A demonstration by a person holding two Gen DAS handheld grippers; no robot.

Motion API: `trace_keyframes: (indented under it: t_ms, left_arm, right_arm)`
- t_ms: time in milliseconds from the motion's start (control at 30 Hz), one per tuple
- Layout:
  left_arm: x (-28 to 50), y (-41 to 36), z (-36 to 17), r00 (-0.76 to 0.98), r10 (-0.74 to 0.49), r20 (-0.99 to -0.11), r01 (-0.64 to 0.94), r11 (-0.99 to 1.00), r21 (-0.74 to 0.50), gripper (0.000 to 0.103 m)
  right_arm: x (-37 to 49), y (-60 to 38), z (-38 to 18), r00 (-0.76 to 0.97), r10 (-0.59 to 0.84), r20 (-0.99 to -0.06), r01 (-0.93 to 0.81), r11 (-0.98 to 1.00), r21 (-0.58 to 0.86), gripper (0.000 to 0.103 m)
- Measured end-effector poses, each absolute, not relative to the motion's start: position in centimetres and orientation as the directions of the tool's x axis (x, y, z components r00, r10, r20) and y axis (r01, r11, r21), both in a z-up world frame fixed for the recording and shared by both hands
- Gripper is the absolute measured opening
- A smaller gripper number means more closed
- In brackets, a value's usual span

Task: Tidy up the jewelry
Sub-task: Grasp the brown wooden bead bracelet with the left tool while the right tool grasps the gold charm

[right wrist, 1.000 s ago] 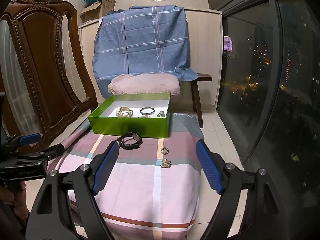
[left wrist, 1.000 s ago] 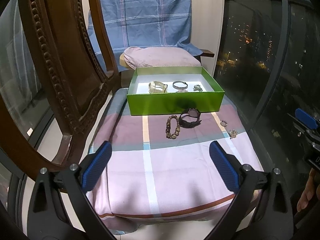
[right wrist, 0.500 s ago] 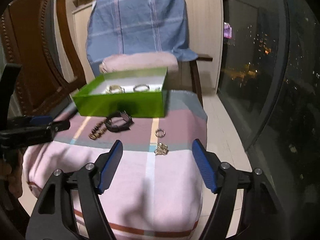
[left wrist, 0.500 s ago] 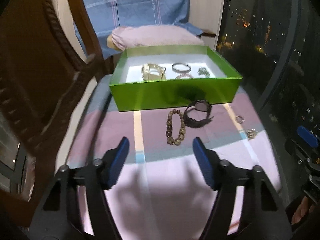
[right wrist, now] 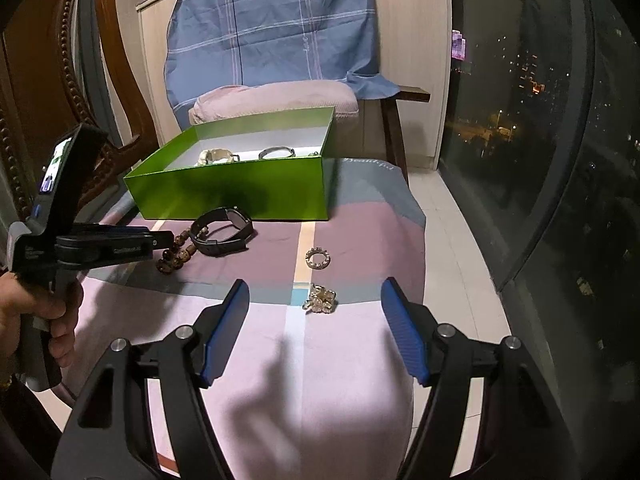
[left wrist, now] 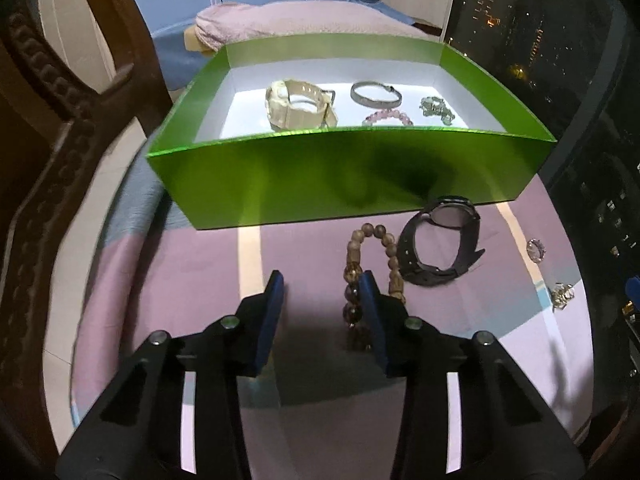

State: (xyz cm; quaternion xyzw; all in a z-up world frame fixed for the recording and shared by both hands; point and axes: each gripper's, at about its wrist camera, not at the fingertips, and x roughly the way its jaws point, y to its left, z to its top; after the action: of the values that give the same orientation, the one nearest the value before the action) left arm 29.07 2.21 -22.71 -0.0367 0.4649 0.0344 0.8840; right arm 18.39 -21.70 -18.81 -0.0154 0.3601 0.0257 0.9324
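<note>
A green box (left wrist: 352, 176) (right wrist: 240, 184) on the pink checked cloth holds a cream watch (left wrist: 298, 106), a silver bangle (left wrist: 376, 94), a pink bead bracelet (left wrist: 386, 117) and a small metal piece (left wrist: 436, 108). In front of it lie a brown bead bracelet (left wrist: 356, 268) (right wrist: 176, 256), a black watch (left wrist: 440, 244) (right wrist: 222, 232), a ring (left wrist: 536, 248) (right wrist: 318, 258) and a gold cluster (left wrist: 562, 294) (right wrist: 320, 298). My left gripper (left wrist: 322, 284) (right wrist: 160, 240) is open and narrowed, its right finger over the bead bracelet. My right gripper (right wrist: 316, 292) is open wide, just short of the gold cluster.
A carved wooden chair (left wrist: 60, 120) (right wrist: 48, 92) stands close on the left. A pink cushion (right wrist: 276, 100) and a blue checked cloth (right wrist: 272, 20) are behind the box. Dark window glass (right wrist: 540, 120) runs along the right, past the cloth's edge.
My left gripper moved forward and down to the bead bracelet and its jaws narrowed. My right gripper moved forward toward the gold cluster, staying open.
</note>
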Motion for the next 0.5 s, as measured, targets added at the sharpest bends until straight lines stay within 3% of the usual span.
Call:
trace_keyframes:
  t_ms: [233, 267, 333, 500]
  left_arm:
    - [29.9, 1.1, -23.7, 0.557, 0.037, -0.83, -0.07, 0.998, -0.003, 0.036]
    - [29.9, 1.4, -23.7, 0.559, 0.024, -0.828, -0.077, 0.997, -0.024, 0.033]
    - [29.9, 1.5, -23.7, 0.563, 0.027, -0.826, -0.084, 0.996, -0.025, 0.012]
    - [29.7, 2.0, -23.2, 0.57, 0.025, -0.821, -0.107, 0.993, -0.044, 0.01]
  right_arm:
    - [19.5, -21.3, -19.7, 0.715, 0.04, -0.698, -0.071, 0.997, -0.015, 0.058]
    - [19.6, -21.2, -19.9, 0.71, 0.038, -0.703, -0.072, 0.997, -0.018, 0.056]
    - [19.9, -21.1, -20.2, 0.702, 0.033, -0.712, -0.075, 0.997, -0.027, 0.054]
    - [20.8, -21.2, -21.1, 0.679, 0.003, -0.734, -0.062, 0.997, -0.053, 0.051]
